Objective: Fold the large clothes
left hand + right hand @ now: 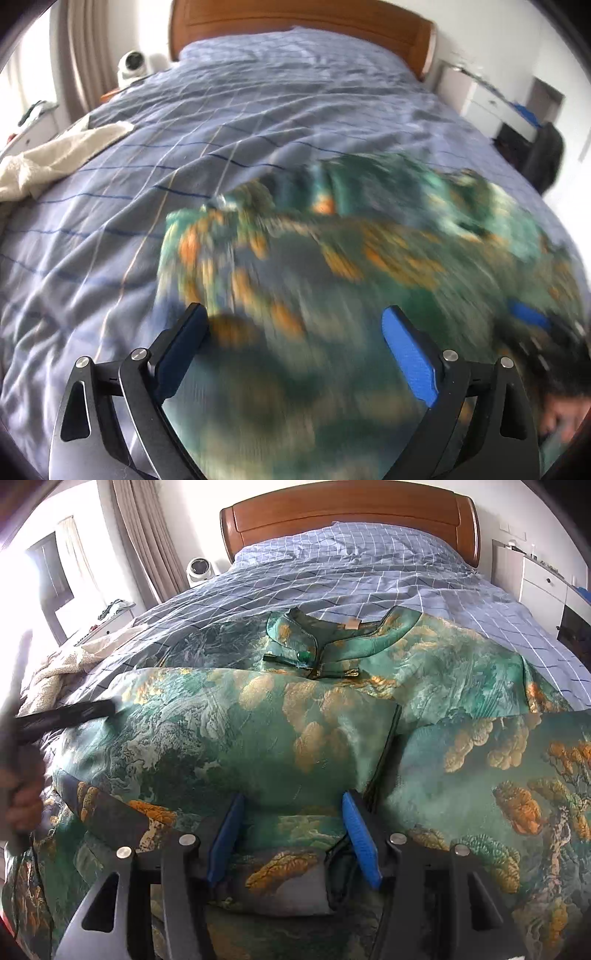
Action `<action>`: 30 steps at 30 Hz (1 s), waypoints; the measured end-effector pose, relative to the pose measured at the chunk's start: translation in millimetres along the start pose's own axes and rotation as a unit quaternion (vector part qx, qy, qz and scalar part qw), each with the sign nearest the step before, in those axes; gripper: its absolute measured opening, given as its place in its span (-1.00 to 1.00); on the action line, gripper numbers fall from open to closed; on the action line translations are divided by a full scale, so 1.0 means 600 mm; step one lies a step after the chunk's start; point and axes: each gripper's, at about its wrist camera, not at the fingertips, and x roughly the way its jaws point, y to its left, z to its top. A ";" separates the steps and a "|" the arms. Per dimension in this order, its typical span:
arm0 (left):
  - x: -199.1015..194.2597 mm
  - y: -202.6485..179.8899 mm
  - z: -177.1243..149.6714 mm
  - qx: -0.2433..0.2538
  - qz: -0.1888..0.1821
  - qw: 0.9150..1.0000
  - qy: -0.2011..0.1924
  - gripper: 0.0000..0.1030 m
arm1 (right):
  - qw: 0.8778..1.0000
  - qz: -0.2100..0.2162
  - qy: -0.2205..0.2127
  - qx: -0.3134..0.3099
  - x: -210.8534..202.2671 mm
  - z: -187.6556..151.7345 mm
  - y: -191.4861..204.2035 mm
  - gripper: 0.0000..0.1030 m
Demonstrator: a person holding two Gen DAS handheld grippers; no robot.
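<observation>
On the checked bed [369, 576], the green dress [258, 731] lies collar toward twelve o'clock; left gripper [295, 332] gapes wide, empty; right gripper [291, 830] half-open, straddling a fold, grip unclear.

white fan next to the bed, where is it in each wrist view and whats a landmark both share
Left wrist view: the white fan sits upper left, beside the bed's far left corner, near the curtain.
Right wrist view: the white fan sits upper left of centre, just left of the headboard's lower corner.
Shared landmark: the wooden headboard at top centre.
</observation>
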 end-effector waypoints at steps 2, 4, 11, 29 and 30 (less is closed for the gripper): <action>-0.038 -0.002 -0.021 0.001 -0.019 1.000 0.001 0.86 | 1.000 -0.002 0.006 0.001 -0.004 0.005 0.001 0.10; -0.080 -0.005 -0.047 0.006 -0.027 1.000 -0.004 0.86 | 1.000 -0.014 0.027 -0.001 -0.013 0.016 0.006 0.11; -0.193 -0.028 -0.147 0.047 -0.008 0.998 -0.039 0.91 | 0.999 -0.008 -0.009 0.034 -0.145 -0.002 0.023 0.16; -0.120 -0.074 -0.301 0.088 0.019 0.994 -0.066 0.99 | 0.994 -0.089 -0.064 0.028 -0.265 -0.305 -0.029 0.47; -0.118 -0.069 -0.301 0.081 0.011 0.994 -0.066 0.99 | 0.993 -0.083 -0.084 0.028 -0.261 -0.316 -0.031 0.49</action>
